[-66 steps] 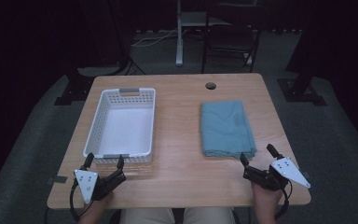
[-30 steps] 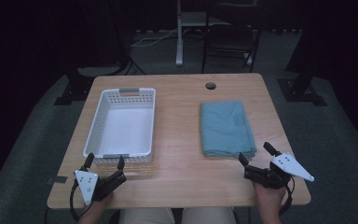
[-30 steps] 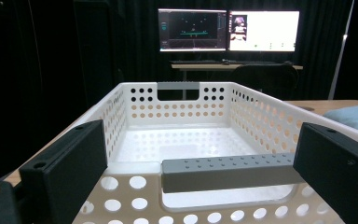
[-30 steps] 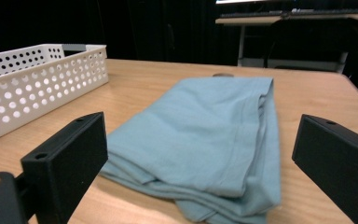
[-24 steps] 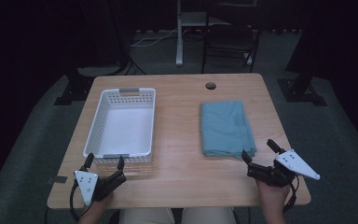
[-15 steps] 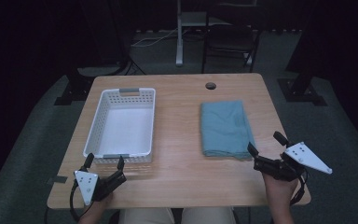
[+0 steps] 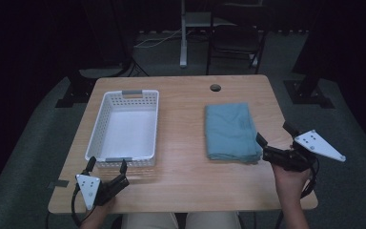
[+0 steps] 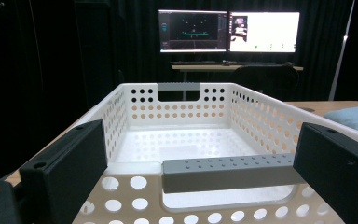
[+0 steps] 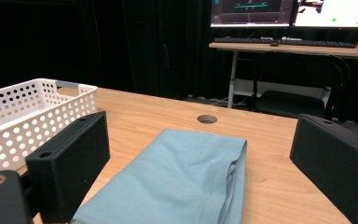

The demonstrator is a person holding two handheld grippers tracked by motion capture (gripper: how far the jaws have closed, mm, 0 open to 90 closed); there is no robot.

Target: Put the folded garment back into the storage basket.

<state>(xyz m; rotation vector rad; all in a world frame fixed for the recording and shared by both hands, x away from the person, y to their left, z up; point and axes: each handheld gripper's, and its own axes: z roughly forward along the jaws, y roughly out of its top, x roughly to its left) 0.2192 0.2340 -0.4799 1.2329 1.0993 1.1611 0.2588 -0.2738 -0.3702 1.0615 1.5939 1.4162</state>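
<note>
Dark curtains and a grey floor ring the wooden desk point(image 7: 186, 176) in the high view. A white perforated basket point(image 7: 124, 125) stands empty at centre left of the frame, and a folded teal cloth point(image 7: 230, 131) lies flat at centre right, well apart from it. At lower right the right gripper point(image 7: 272, 141) points at the cloth's near right corner, jaws apart, just beside the fabric but seemingly not yet on it. At lower left the left gripper point(image 7: 106, 164) rests in front of the basket's near wall, jaws apart and empty.

From the left gripper view, the basket point(image 8: 186, 140) sits dead ahead between the two spread jaws, its grey handle bar point(image 8: 228, 170) across the lower middle, nothing inside.

From the right gripper view, the cloth point(image 9: 182, 182) lies between the wide-open jaws in the lower middle, with the basket point(image 9: 28, 121) at far left.

By my reading, the work has barely begun: the cloth is ungrasped, so seizing it and carrying it, probably into the basket, remain.
</note>
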